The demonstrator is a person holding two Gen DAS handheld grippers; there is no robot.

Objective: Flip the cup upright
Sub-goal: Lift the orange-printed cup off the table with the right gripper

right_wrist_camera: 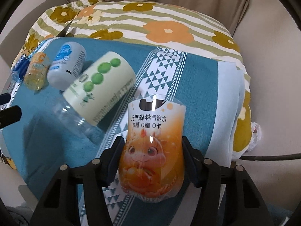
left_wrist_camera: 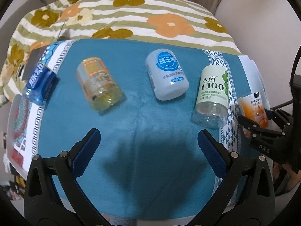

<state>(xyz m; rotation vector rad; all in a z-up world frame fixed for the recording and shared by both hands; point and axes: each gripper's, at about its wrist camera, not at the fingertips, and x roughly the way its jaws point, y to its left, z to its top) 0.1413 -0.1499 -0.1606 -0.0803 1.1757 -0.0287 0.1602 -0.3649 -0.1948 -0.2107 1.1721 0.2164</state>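
Note:
Several cut-bottle cups stand upside down in a row on a teal cloth (left_wrist_camera: 143,124): a blue one (left_wrist_camera: 38,83), a yellow-orange one (left_wrist_camera: 99,83), a grey-white one (left_wrist_camera: 166,75) and a pale green C100 one (left_wrist_camera: 212,96). My right gripper (right_wrist_camera: 151,160) is shut on an orange cartoon-dragon cup (right_wrist_camera: 152,146), at the right end of the row; it also shows in the left wrist view (left_wrist_camera: 252,111). My left gripper (left_wrist_camera: 148,143) is open and empty, hovering over the cloth in front of the row.
A striped, flowered quilt (left_wrist_camera: 131,18) lies behind the cloth. The cloth has white patterned bands at its left (left_wrist_camera: 39,116) and right (right_wrist_camera: 160,69). Beige walls surround the bed. The green cup (right_wrist_camera: 99,88) lies just left of the held cup.

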